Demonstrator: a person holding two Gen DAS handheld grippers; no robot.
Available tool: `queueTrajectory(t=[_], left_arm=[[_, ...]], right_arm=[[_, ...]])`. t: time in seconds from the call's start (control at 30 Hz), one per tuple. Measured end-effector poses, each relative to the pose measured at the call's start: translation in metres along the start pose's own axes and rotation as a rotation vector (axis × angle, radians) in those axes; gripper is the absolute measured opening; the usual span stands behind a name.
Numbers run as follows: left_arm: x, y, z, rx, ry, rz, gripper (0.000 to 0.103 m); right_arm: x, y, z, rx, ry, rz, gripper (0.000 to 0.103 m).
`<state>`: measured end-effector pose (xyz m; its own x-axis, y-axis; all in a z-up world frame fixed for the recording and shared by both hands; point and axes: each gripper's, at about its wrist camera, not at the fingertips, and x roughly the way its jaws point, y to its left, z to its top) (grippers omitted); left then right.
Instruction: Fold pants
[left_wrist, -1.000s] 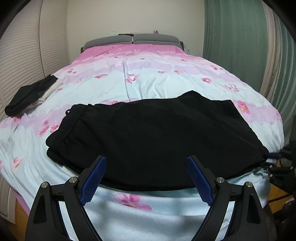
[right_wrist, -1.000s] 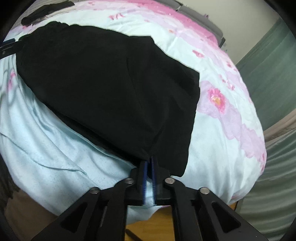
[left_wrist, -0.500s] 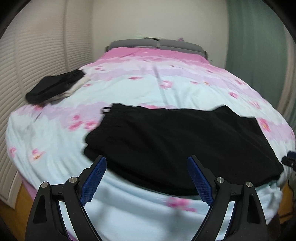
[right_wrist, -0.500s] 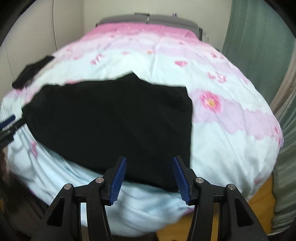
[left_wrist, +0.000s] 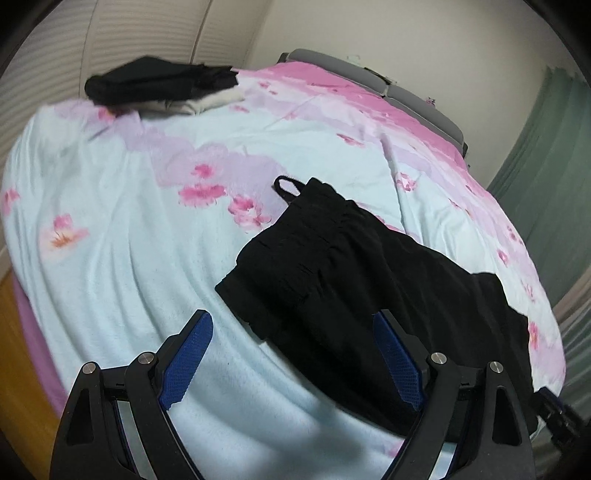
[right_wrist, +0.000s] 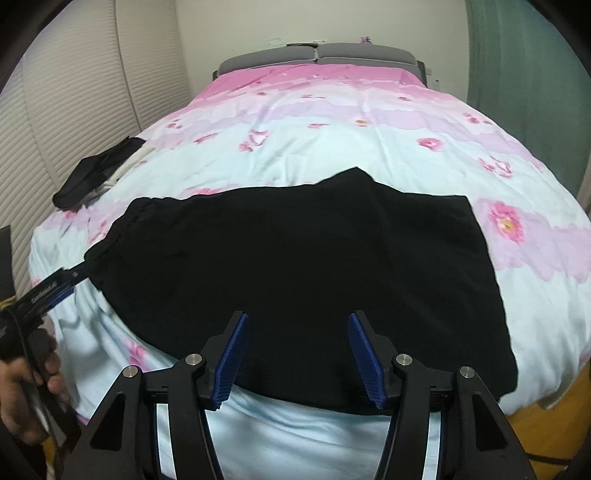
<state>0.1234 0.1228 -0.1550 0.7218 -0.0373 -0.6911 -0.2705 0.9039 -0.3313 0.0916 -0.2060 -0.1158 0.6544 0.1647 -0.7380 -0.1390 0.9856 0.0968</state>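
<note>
Black pants (right_wrist: 303, 266) lie folded flat across the near part of the bed, waistband at the left, leg ends at the right. In the left wrist view the pants (left_wrist: 354, 288) show their gathered waistband and a drawstring loop (left_wrist: 286, 186). My left gripper (left_wrist: 291, 354) is open and empty, just off the waistband's near corner. It also shows in the right wrist view (right_wrist: 55, 284) beside that corner. My right gripper (right_wrist: 297, 354) is open and empty, above the pants' near edge.
The bed has a light blue and pink flowered cover (right_wrist: 332, 122) and a grey headboard (right_wrist: 317, 55). A folded pile of black and white clothes (left_wrist: 162, 88) lies at the far left edge. A slatted wall (right_wrist: 66, 110) is left, green curtains (right_wrist: 524, 66) right.
My right gripper has opened and let go of the pants' near edge, then pulled back. My left gripper has swung left toward the waistband end. The pants stay flat.
</note>
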Motion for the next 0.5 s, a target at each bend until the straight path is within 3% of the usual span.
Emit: queueTrajectory(t=[0.23,0.3,0.4,0.5], left_arm=[[0.019,0.010,0.003,-0.068,0.021,-0.009,0.080],[0.014,0.015,0.008,-0.105,0.008,0.009,0.062],[-0.002,0.014,0.021,-0.088,-0.072,0.007,0.062],[0.005,0.011,0.024,-0.062,-0.049,-0.026,0.062]], right_arm=[[0.009,0.003,0.006,-0.001,0.012,-0.009,0.056],[0.012,0.001,0.007,0.008,0.016,-0.010,0.056],[0.017,-0.001,0.008,0.020,0.032,-0.006,0.056],[0.018,0.001,0.007,0.021,0.033,0.005,0.056]])
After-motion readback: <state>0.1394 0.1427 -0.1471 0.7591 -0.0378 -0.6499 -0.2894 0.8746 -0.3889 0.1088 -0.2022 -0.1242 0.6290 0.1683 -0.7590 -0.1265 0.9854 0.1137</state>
